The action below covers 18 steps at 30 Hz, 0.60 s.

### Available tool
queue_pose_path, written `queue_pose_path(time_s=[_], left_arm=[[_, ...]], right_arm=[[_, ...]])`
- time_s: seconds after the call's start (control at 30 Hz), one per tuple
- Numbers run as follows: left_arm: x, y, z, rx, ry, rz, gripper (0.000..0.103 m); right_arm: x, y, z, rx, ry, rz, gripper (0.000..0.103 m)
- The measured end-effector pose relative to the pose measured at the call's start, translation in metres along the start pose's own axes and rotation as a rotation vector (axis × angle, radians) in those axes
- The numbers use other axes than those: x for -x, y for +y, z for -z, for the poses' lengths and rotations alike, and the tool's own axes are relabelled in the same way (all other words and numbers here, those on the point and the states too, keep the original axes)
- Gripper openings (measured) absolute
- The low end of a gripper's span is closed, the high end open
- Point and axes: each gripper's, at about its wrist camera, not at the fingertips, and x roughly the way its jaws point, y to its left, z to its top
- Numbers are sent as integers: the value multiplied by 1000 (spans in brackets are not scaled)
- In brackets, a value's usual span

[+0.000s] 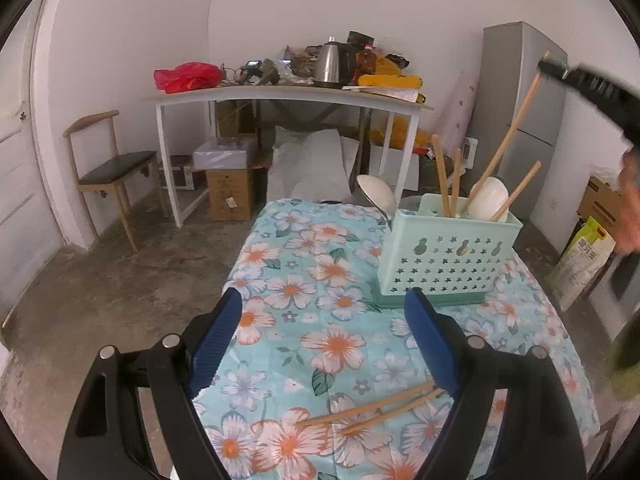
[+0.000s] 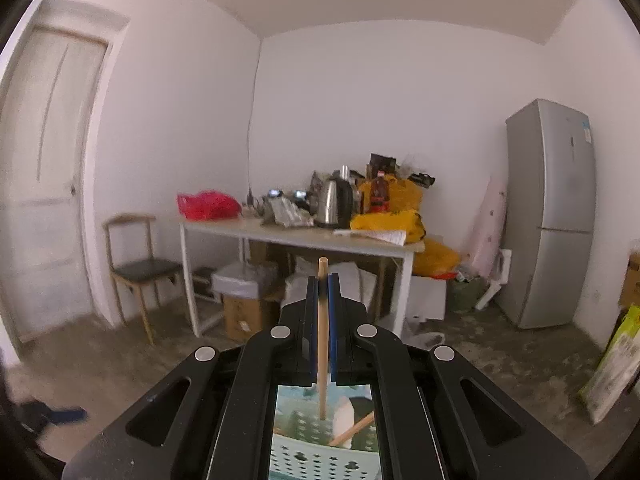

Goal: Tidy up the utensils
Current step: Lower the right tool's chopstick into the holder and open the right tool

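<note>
A mint green perforated utensil holder (image 1: 446, 250) stands on the floral tablecloth (image 1: 320, 320) and holds several wooden chopsticks and a white spoon (image 1: 490, 198). Two loose chopsticks (image 1: 372, 410) lie on the cloth near me. My left gripper (image 1: 324, 340) is open and empty above the cloth, its right finger over the ends of the loose chopsticks. My right gripper (image 2: 323, 280) is shut on a long wooden chopstick (image 2: 322, 340) held upright over the holder (image 2: 320, 456); in the left wrist view that chopstick (image 1: 516, 120) slants down into the holder from the right gripper (image 1: 592, 88).
A white bowl (image 1: 376, 194) sits behind the holder at the table's far edge. Beyond stand a cluttered white table (image 1: 280, 96), a chair (image 1: 112, 168), boxes (image 1: 230, 194) on the floor and a grey fridge (image 1: 524, 112).
</note>
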Motion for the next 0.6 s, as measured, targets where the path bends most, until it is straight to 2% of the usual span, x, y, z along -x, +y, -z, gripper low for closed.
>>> queue_pose_path(time_s=[0.1,0.2,0.3,0.43,0.6], left_arm=[[1,1,-1,-1,-3,-1,81],[3,2,-2,-6,-7,0,81],[4,2,-2,-6,-7,-6,81],[4,4,-3,0,-3,-5,81],[2,2,-2,-7,7,4,81]], right_arm=[[-13,8,24,35,53,21,3],[-12,9,39,8,108,4,3],[6,4,43,-29,110,-3,5],[33,-2,37,-79,83,-18,15],[66,-12,35,-138,75,-40,20]])
